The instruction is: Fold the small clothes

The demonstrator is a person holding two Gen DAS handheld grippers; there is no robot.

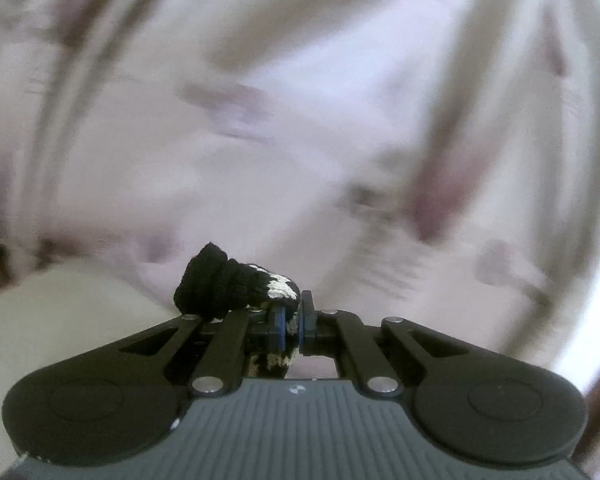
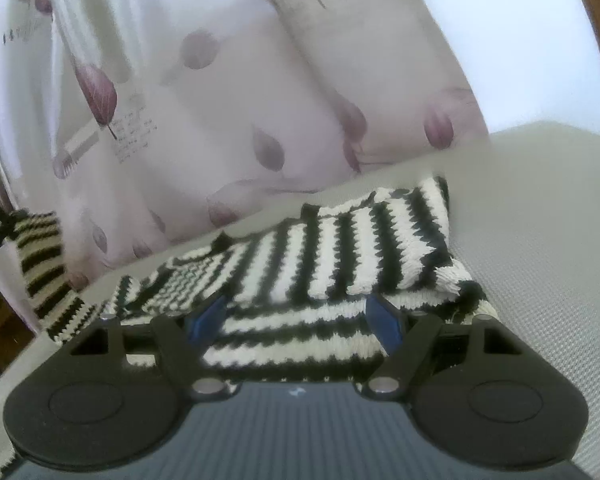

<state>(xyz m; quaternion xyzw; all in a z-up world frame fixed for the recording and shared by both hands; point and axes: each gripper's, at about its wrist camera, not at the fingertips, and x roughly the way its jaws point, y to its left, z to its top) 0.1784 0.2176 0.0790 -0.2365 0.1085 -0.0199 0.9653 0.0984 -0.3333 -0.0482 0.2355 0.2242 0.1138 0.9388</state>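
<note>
Clamped between the closed fingers of the left gripper (image 1: 294,322) is a bunched end of black-and-white knit (image 1: 236,286), a black fold standing up just left of the pads; everything beyond is motion blur of a pale curtain (image 1: 300,100). Only the right wrist view shows the whole striped sweater (image 2: 340,248), folded over itself on a grey mesh surface (image 2: 540,240), lying under and ahead of the right gripper (image 2: 300,320), whose blue pads (image 2: 384,320) stand wide apart, pressing nothing. At far left a striped strip (image 2: 44,264) hangs up off the surface, its upper end cut off at the frame edge.
</note>
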